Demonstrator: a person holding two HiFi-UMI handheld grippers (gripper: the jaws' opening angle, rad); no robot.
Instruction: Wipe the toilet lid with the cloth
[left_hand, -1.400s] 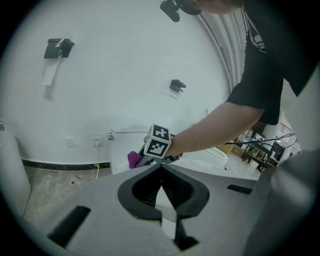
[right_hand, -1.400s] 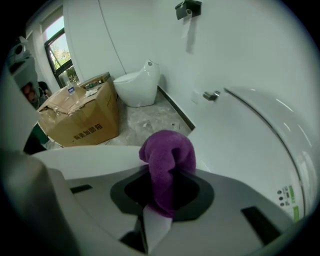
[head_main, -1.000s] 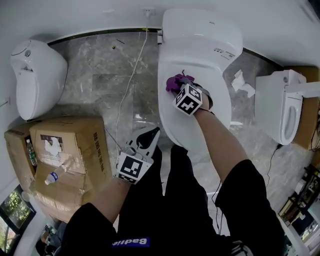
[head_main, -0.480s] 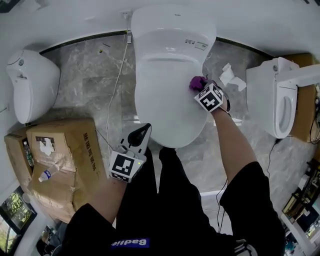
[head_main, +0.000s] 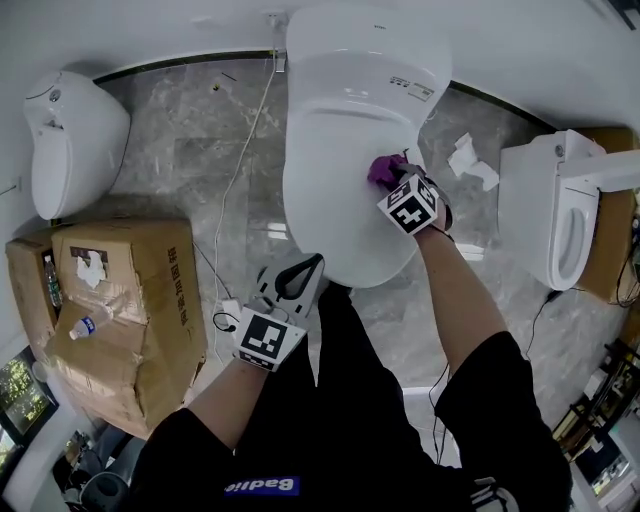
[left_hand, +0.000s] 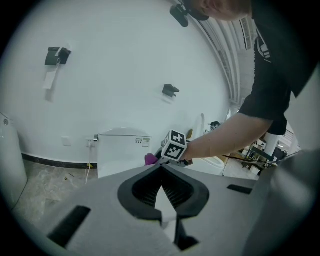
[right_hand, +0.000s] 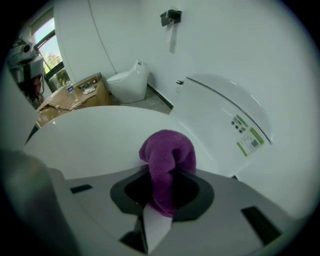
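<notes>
Two grippers are at work: the right gripper (head_main: 392, 182) has its fingers (right_hand: 194, 192) clamped on the purple cloth (right_hand: 167, 152), which bulges past their tips onto the right side of the white toilet lid (head_main: 330, 190), while the left gripper (head_main: 314, 264) hangs near the lid's front edge, fingers (left_hand: 186, 192) closed together on nothing.

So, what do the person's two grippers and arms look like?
The left gripper and right gripper are both grey with black inner pads, and each carries a white cube with black square markers. The person wears a black short-sleeved top; the forearms are bare.
</notes>
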